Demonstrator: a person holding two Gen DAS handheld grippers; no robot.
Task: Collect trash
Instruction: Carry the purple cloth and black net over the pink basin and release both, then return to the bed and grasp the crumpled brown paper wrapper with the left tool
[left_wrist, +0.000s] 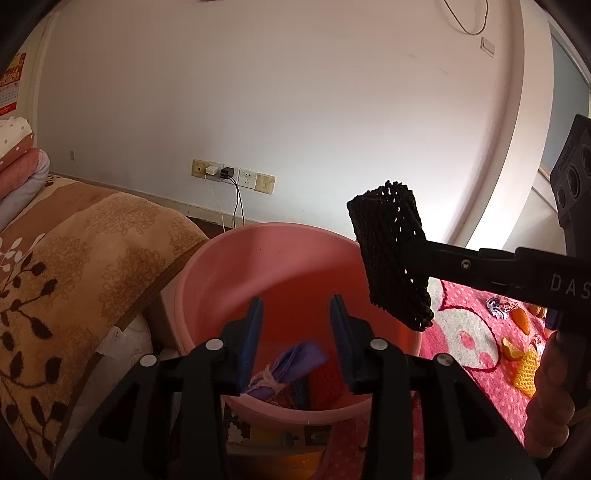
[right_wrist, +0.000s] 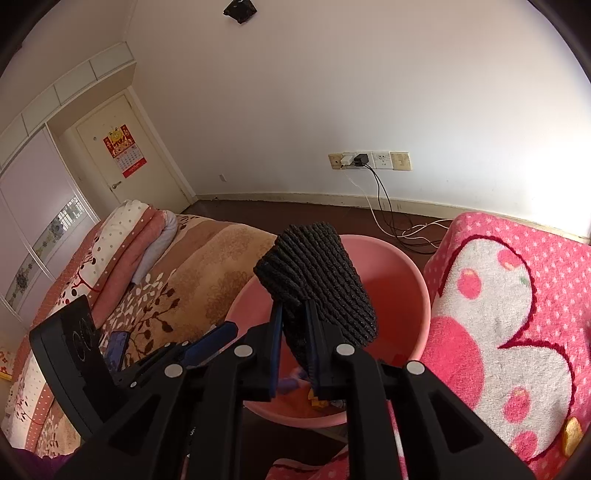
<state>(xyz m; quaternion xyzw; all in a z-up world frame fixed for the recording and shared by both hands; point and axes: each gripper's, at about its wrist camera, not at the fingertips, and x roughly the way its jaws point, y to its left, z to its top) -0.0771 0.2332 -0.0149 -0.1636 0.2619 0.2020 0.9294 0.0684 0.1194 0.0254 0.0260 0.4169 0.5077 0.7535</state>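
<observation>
A pink bucket (left_wrist: 258, 258) stands on the floor between two beds; it also shows in the right wrist view (right_wrist: 406, 280). Inside lie a purple wrapper (left_wrist: 291, 363) and a red foam net (left_wrist: 325, 380). My right gripper (right_wrist: 295, 314) is shut on a black foam net sleeve (right_wrist: 325, 280) and holds it above the bucket; in the left wrist view the sleeve (left_wrist: 391, 254) hangs over the bucket's right rim. My left gripper (left_wrist: 297, 306) is open and empty over the bucket's mouth.
A pink blanket (left_wrist: 476, 325) on the right carries orange peels (left_wrist: 521, 317), a yellow foam net (left_wrist: 528, 373) and a crumpled wrapper (left_wrist: 498, 306). A brown patterned bed (left_wrist: 74, 266) is on the left. Wall sockets with cables (right_wrist: 369, 160) are behind the bucket.
</observation>
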